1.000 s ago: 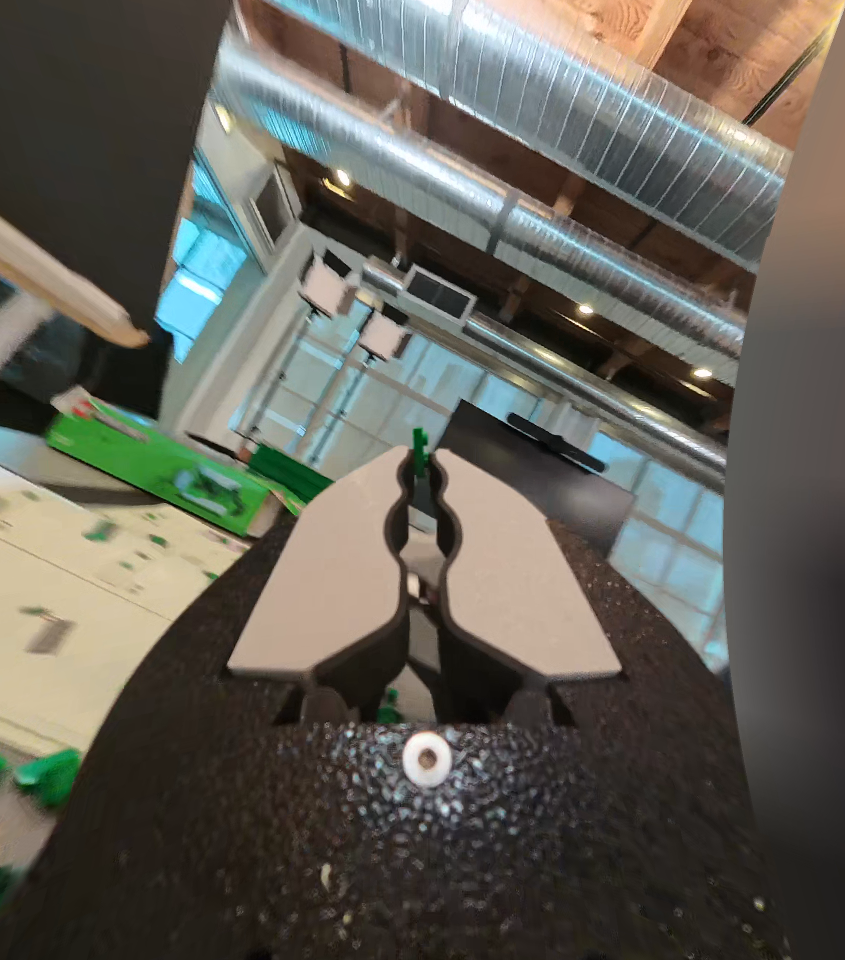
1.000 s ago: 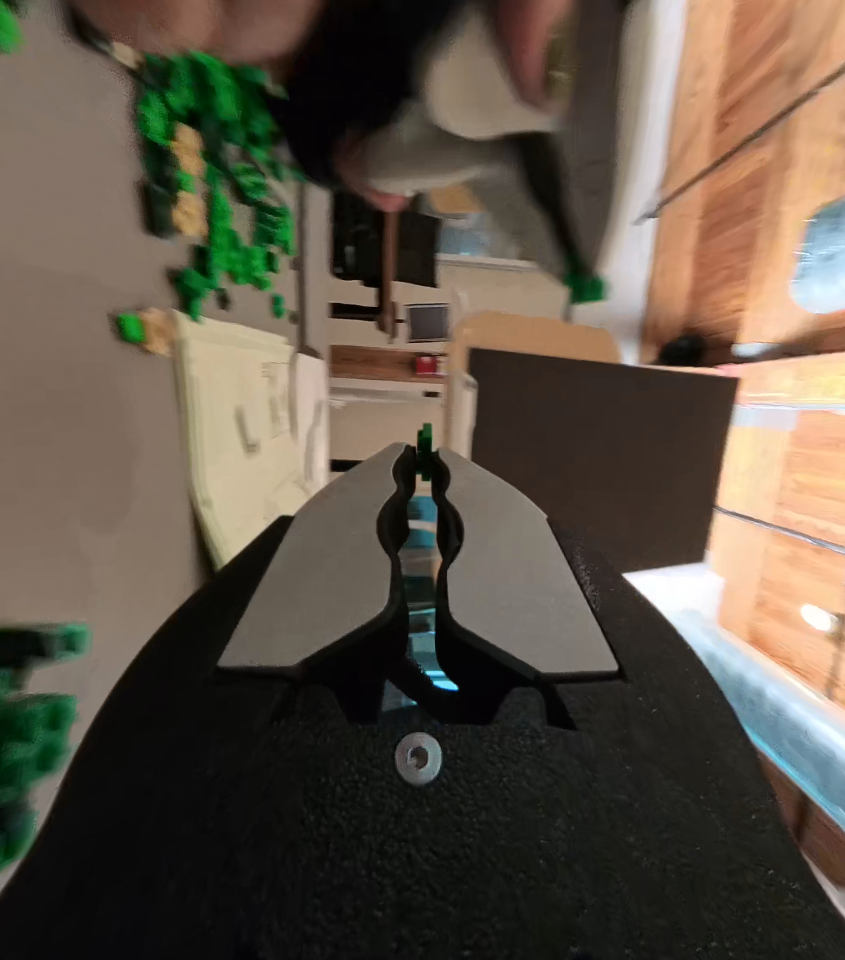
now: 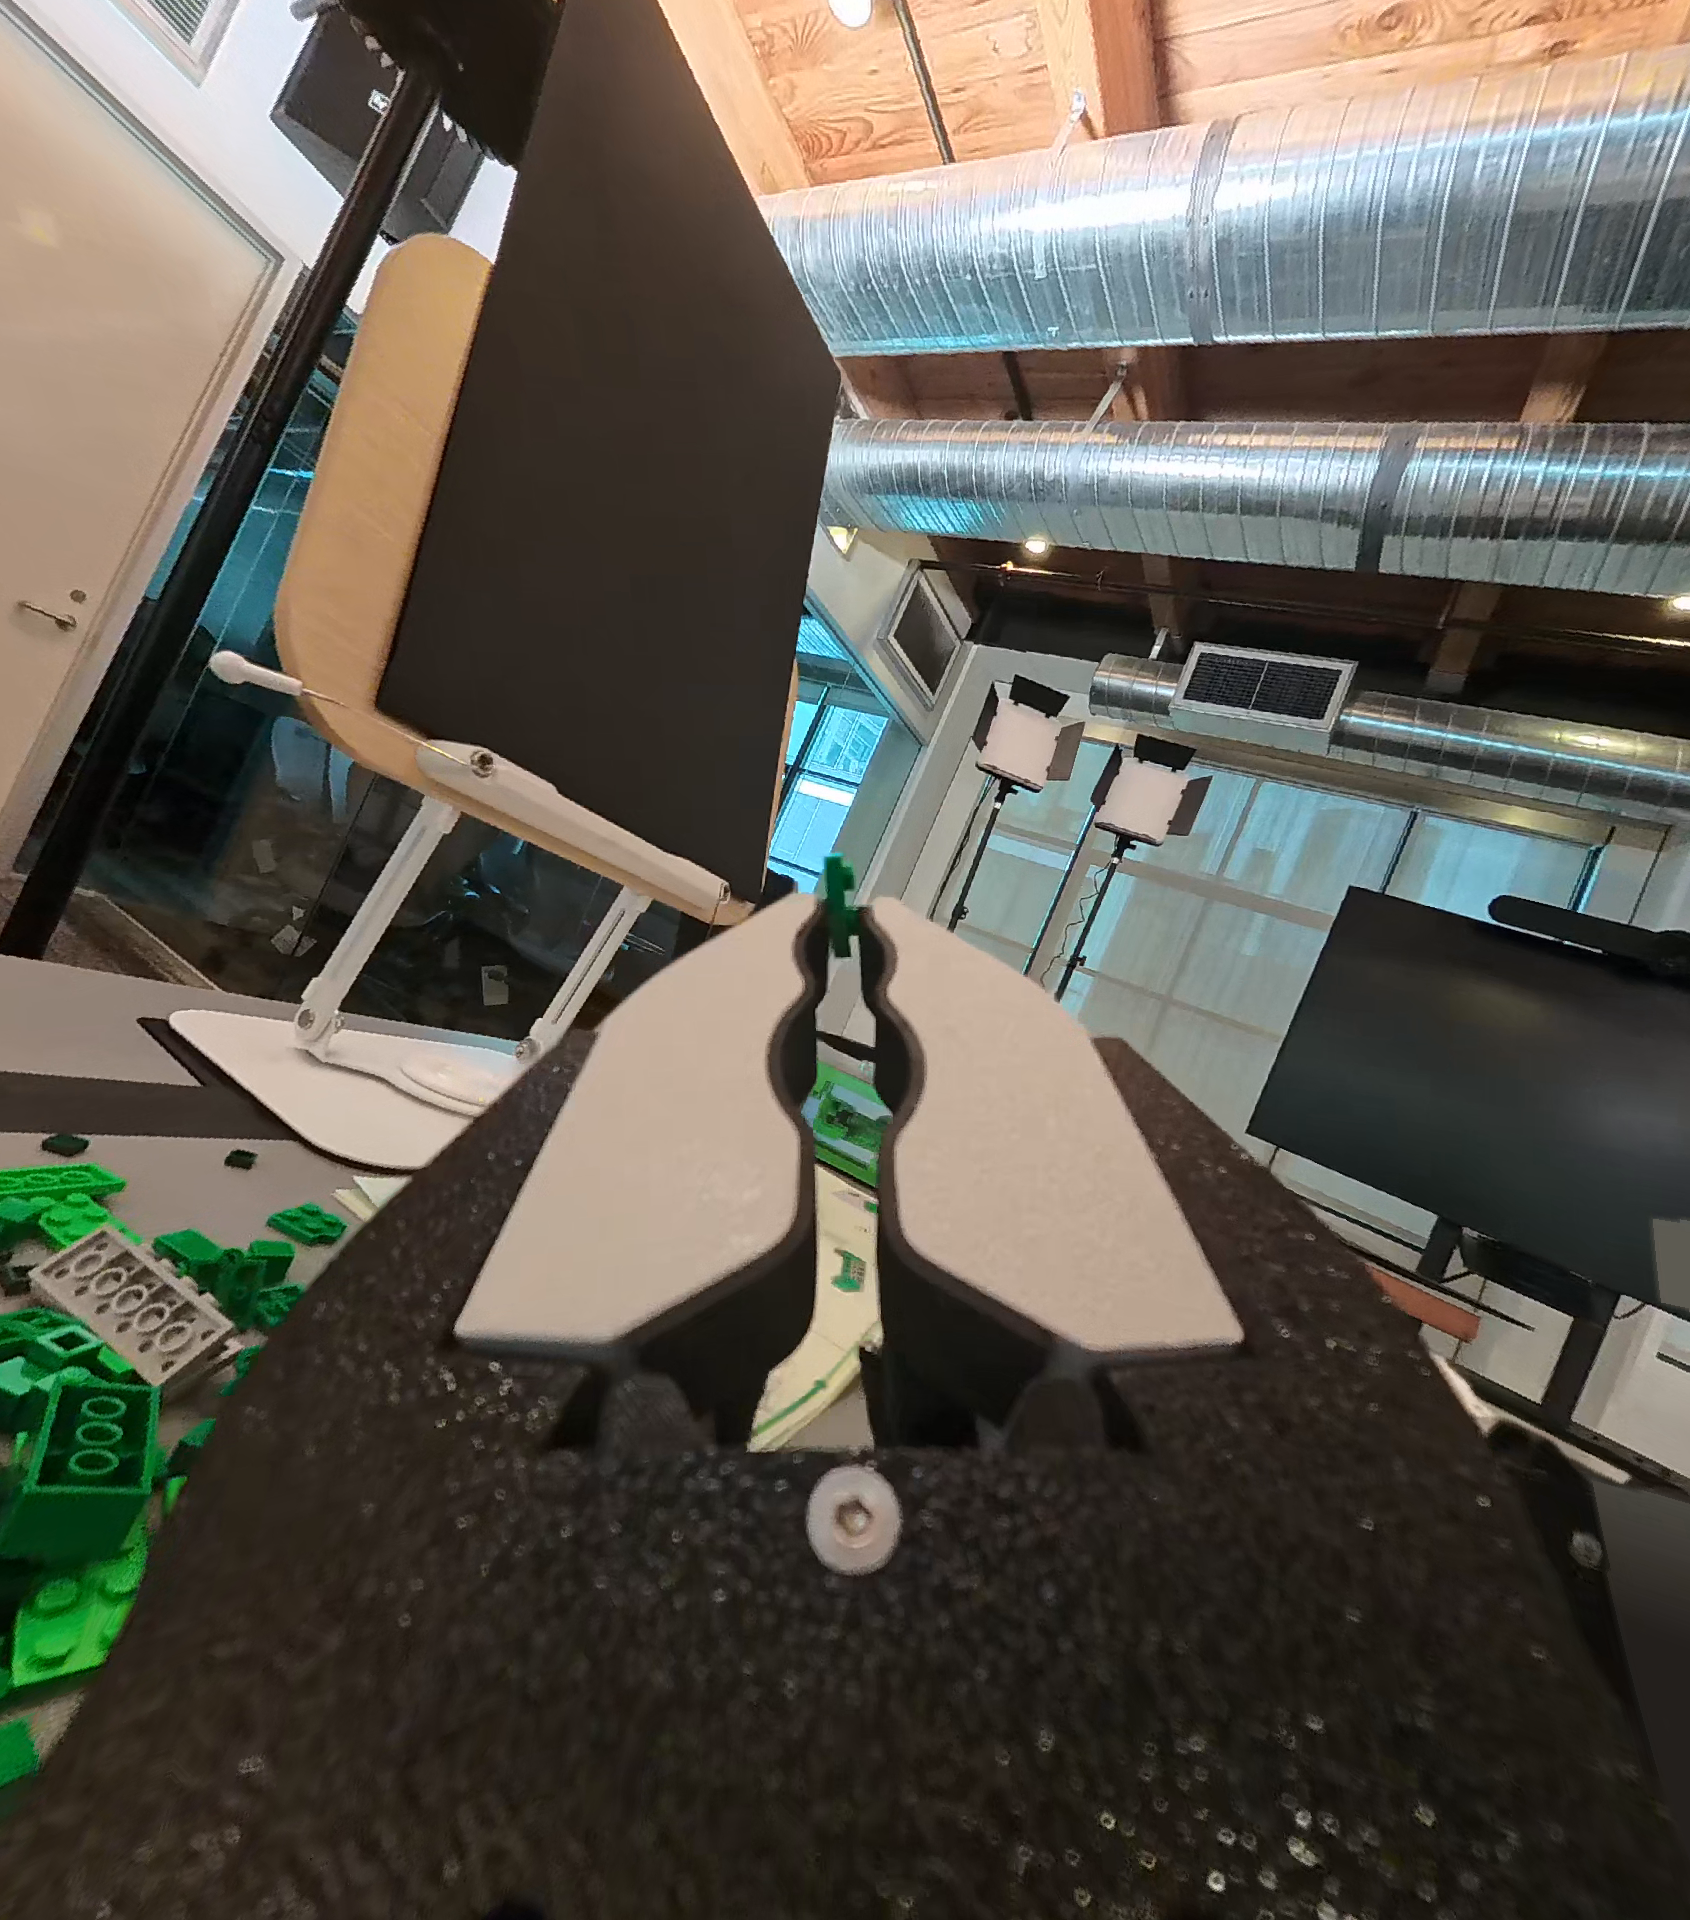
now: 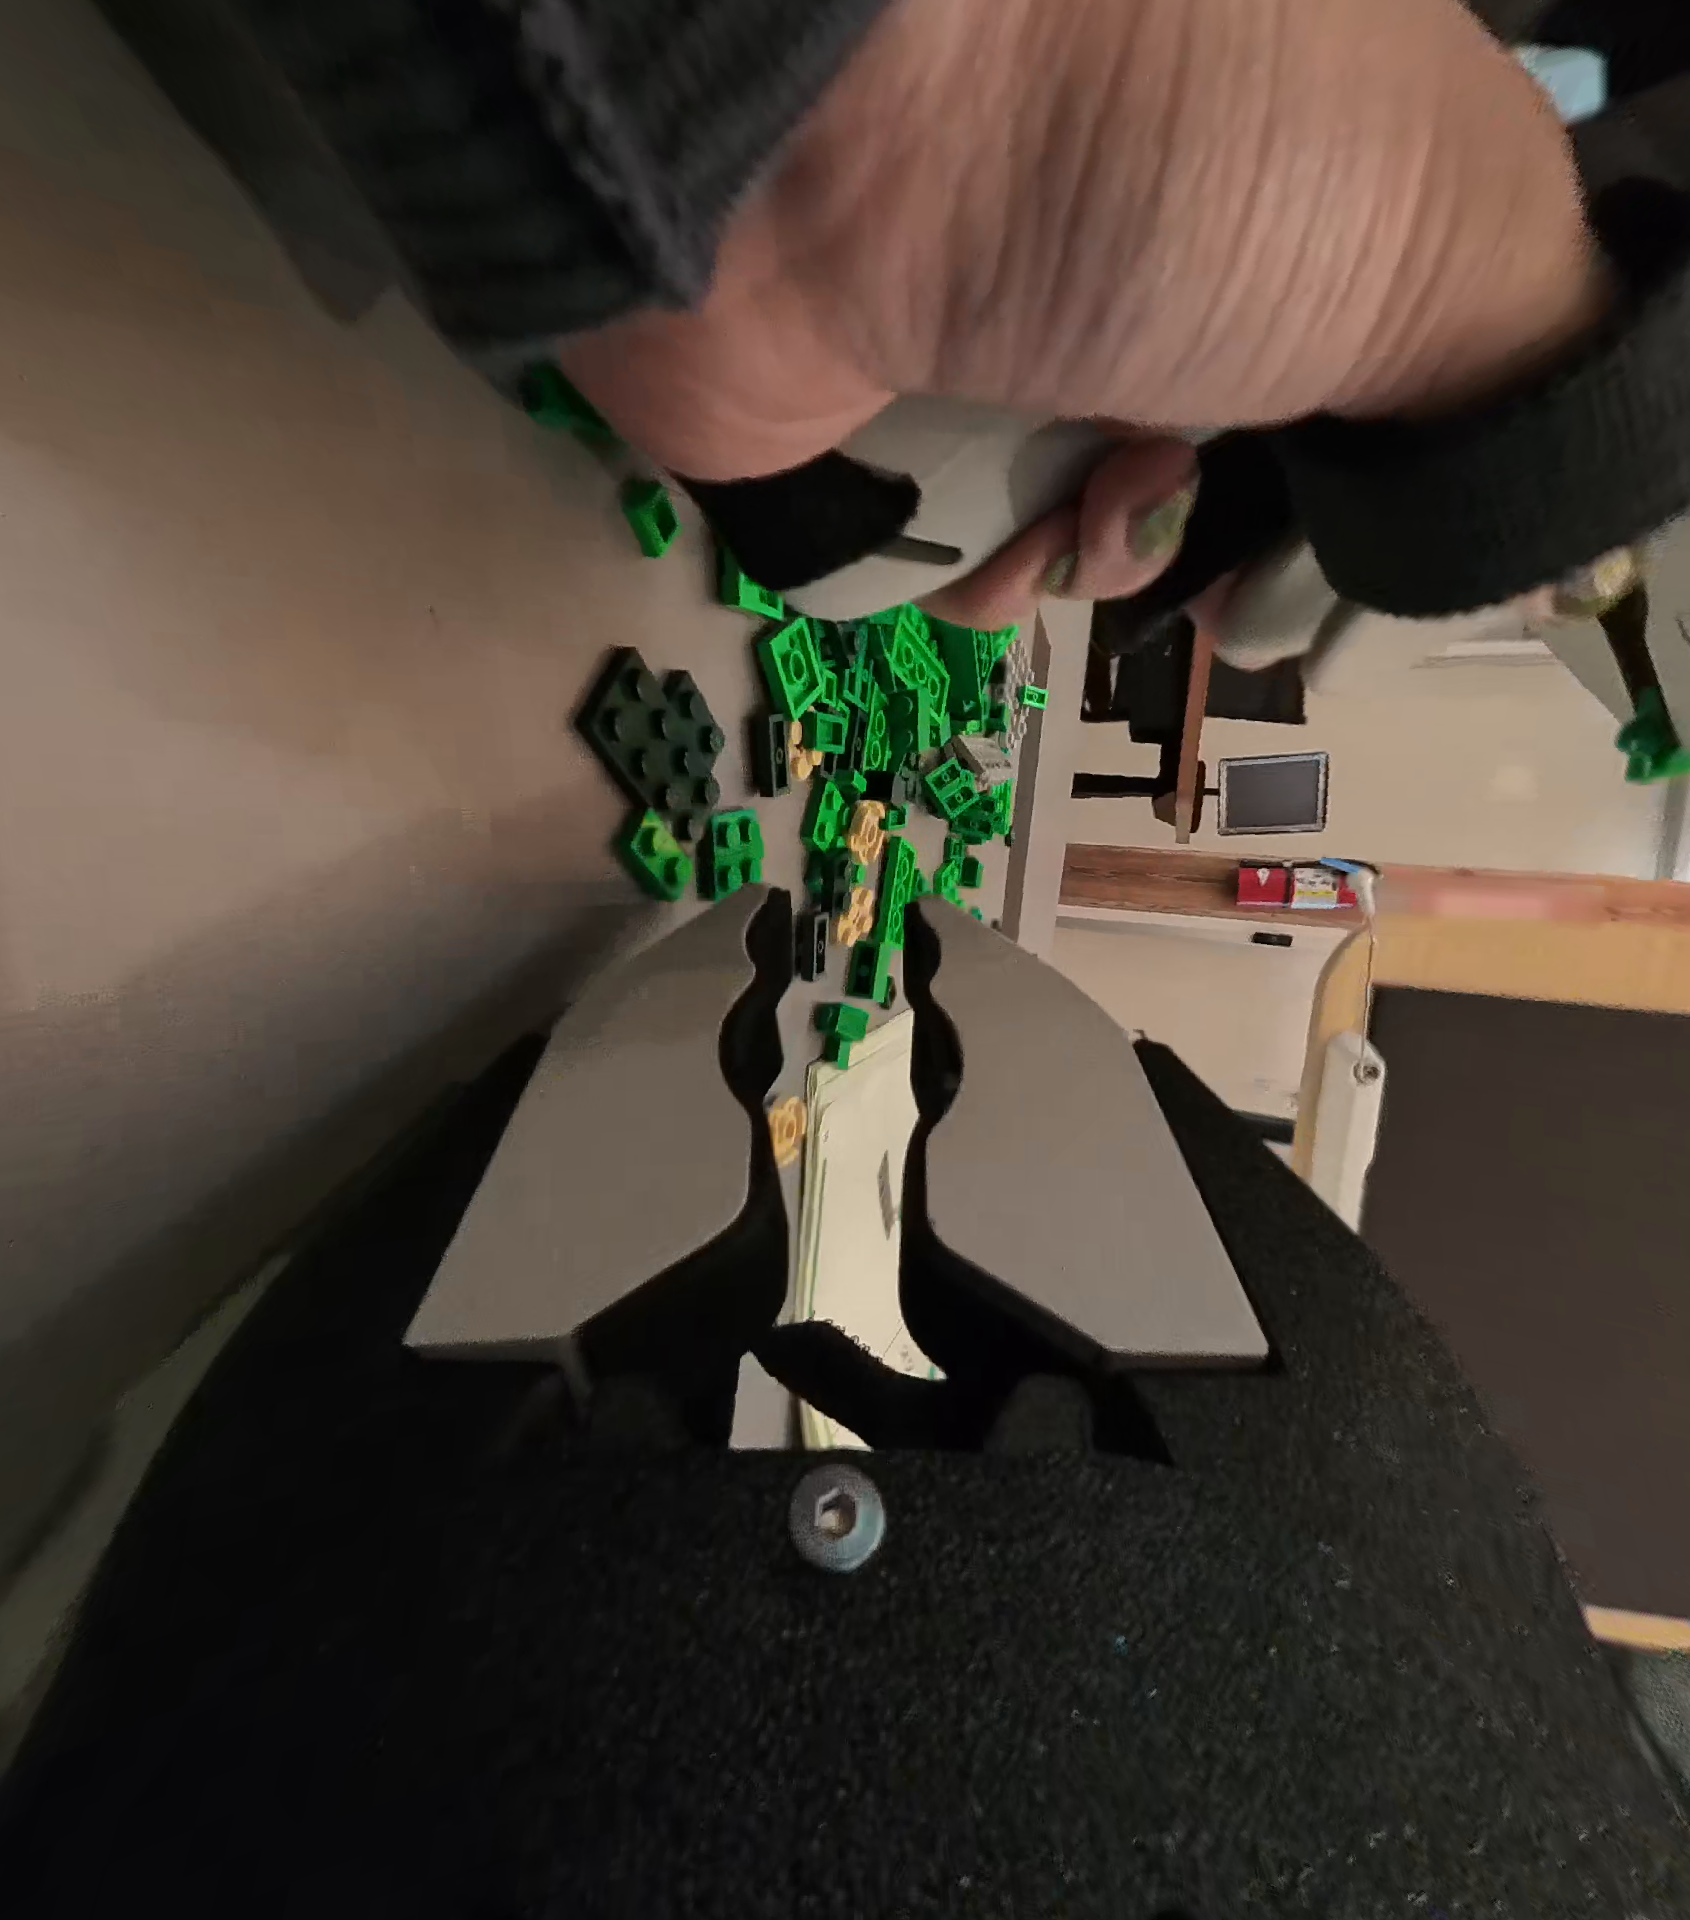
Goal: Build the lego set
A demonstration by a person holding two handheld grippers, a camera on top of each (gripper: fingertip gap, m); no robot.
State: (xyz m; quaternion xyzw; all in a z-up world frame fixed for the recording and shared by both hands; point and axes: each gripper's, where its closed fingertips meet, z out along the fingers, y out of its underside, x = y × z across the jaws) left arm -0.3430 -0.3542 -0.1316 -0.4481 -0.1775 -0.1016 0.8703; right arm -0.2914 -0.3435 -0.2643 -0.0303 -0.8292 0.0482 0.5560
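Item: left gripper (image 3: 839, 914), pinched narrow on a small green piece (image 3: 837, 902) by its tips alone, raised above the table (image 3: 10, 1023). Item: right gripper (image 4: 836, 914), parted, carrying nothing, aimed at the loose brick pile (image 4: 882, 748). We judge the risk thus: so slight a hold may let the piece twist or drop into matching green bricks, where we would lose it.

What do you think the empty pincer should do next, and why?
Probably dip toward the brick pile for a mating part: the right gripper is open and empty, while the left gripper pinches a small green piece in the air.
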